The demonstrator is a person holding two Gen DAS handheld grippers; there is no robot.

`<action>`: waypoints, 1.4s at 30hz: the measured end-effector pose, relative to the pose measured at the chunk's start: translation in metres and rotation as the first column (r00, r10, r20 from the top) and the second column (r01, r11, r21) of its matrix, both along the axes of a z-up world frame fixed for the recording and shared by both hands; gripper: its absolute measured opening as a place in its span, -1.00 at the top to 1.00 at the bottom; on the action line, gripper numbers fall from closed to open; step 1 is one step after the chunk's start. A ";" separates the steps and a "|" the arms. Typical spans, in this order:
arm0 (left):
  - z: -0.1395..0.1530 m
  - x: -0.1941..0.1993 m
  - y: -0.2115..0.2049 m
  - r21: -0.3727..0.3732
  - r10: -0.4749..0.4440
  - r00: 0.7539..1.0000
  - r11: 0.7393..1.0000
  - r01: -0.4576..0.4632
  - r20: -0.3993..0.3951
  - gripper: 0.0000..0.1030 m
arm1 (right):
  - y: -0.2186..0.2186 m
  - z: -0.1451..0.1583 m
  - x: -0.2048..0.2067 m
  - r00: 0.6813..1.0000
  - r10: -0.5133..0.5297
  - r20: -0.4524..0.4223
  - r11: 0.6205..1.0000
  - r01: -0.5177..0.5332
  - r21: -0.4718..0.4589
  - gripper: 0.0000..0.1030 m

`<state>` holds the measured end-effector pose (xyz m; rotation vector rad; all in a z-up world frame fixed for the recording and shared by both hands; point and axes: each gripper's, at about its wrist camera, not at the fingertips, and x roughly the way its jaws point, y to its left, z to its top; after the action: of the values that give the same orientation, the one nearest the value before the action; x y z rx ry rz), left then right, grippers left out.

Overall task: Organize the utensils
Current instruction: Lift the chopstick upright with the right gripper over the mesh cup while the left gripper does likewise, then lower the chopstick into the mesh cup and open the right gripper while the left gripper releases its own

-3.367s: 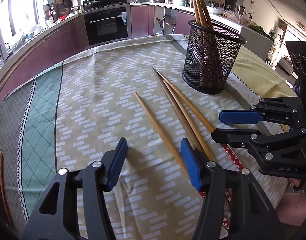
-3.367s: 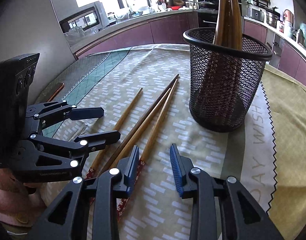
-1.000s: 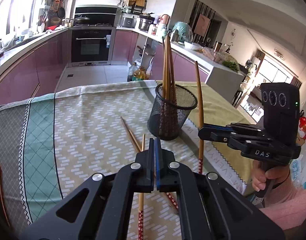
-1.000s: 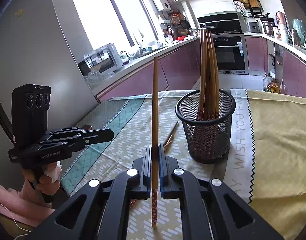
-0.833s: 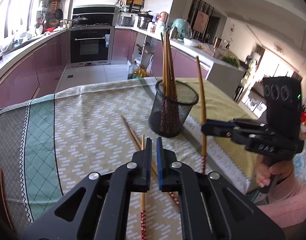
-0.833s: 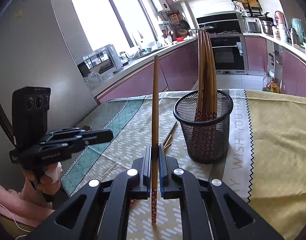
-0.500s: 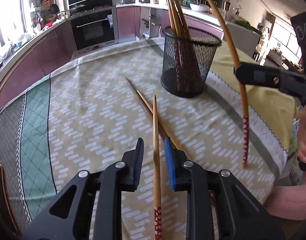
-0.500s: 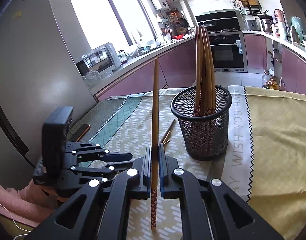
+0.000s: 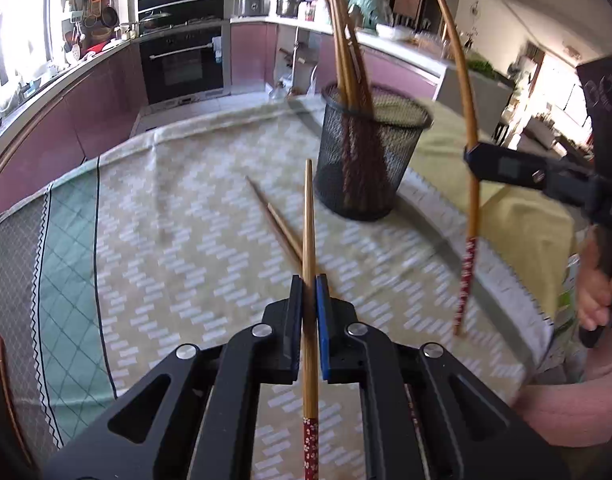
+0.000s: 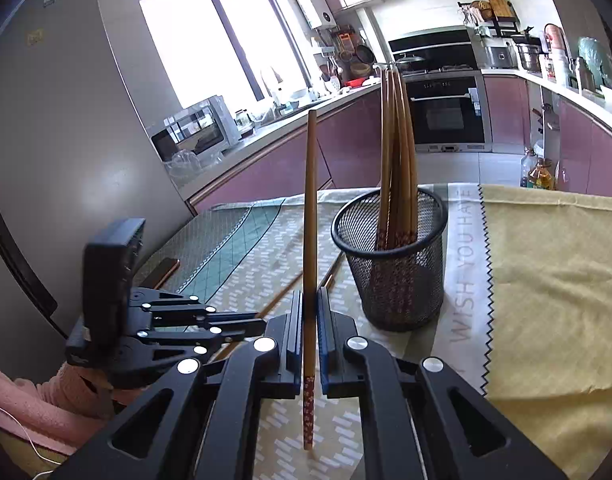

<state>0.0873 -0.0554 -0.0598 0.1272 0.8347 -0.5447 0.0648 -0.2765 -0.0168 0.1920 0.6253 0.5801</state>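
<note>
Chopstick (image 10: 310,216) upright in right tongs (image 10: 309,312), clamped, just left of mesh holder (image 10: 389,264), nearer it than left tongs (image 9: 309,292), just closed on second chopstick (image 9: 308,240) pointing toward holder, low over tabletop (image 9: 186,240).

You see tan chopsticks (image 9: 308,232) with red floral ends, black mesh holder (image 9: 369,152), beige tablecloth (image 9: 178,240) with white dashes.
</note>
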 end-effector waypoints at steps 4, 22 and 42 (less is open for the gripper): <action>0.029 -0.004 0.010 -0.081 -0.017 0.999 0.997 0.020 0.036 0.86 | -0.006 0.010 -0.001 1.000 -0.009 0.029 1.000 0.009 0.008 0.89; 0.119 0.001 0.021 -0.279 -0.033 0.982 0.957 0.085 0.187 0.86 | -0.020 0.051 0.011 0.990 -0.039 0.137 0.999 0.037 0.018 0.89; 0.167 0.050 -0.031 -0.295 -0.034 0.968 0.949 0.110 0.249 0.86 | -0.035 0.094 0.045 0.965 -0.100 0.241 0.995 0.101 0.008 0.89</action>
<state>0.1368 -0.0868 0.1073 -0.0617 0.5009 -0.7072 0.1100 -0.3112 0.0772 0.1454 0.3779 0.4953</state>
